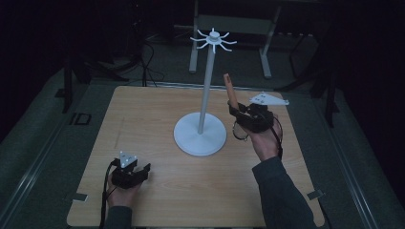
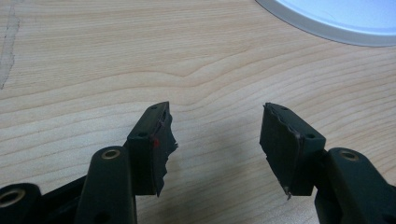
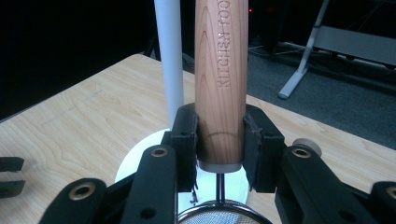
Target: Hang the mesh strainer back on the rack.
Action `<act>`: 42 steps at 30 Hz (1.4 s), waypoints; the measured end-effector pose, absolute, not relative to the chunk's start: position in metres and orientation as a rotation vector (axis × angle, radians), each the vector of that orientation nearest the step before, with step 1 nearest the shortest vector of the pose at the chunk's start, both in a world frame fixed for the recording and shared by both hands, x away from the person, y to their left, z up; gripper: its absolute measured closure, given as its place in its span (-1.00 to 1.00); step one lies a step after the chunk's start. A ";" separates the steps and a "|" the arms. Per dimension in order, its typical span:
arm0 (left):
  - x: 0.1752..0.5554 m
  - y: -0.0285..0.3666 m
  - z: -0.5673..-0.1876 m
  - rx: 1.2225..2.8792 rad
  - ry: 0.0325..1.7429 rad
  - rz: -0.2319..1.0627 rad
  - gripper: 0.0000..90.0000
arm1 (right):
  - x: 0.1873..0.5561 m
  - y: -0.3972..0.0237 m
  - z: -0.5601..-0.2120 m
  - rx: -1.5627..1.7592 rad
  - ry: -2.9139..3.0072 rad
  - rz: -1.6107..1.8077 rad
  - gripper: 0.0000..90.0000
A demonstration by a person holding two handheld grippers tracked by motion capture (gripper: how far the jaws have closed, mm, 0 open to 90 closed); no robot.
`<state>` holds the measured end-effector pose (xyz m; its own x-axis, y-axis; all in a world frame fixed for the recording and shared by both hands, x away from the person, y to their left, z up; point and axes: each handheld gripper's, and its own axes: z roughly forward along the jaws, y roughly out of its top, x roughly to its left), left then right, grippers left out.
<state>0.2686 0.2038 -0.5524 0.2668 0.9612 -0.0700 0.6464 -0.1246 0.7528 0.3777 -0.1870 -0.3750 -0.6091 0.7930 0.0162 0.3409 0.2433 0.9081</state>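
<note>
The right gripper (image 1: 237, 110) was held raised beside the white stand (image 1: 200, 134), its jaws pinched on a wooden handle (image 3: 221, 84) kept nearly upright, with a wire strainer (image 3: 219, 218) hanging below. "KITCHEN TOO" could be read along the handle. The left gripper (image 2: 215, 144) was rested low near the table (image 1: 157, 191)'s near-left corner, jaws spread over bare wood. Open tabletop was left between the two grippers.

Wooden-handled strainer (image 3: 221, 79) — upright, beside white hook stand (image 1: 200, 129)
</note>
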 end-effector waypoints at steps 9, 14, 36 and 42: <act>0.268 0.204 -0.552 1.855 1.456 0.585 -0.03 | 0.374 -0.186 -0.368 1.021 2.061 1.359 0.52; 0.268 0.204 -0.552 1.854 1.457 0.587 -0.04 | 0.374 -0.185 -0.364 1.009 2.067 1.360 0.52; 0.268 0.205 -0.552 1.851 1.462 0.585 -0.04 | 0.370 -0.185 -0.354 0.994 2.062 1.397 0.52; 0.269 0.205 -0.552 1.849 1.463 0.583 -0.05 | 0.369 -0.187 -0.353 0.996 2.054 1.412 0.52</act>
<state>0.2687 0.2049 -0.5519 0.2612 0.9625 -0.0730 0.6488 -0.1191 0.7516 0.3685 -0.1866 -0.3530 -0.6358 0.7712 0.0322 0.3065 0.2139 0.9275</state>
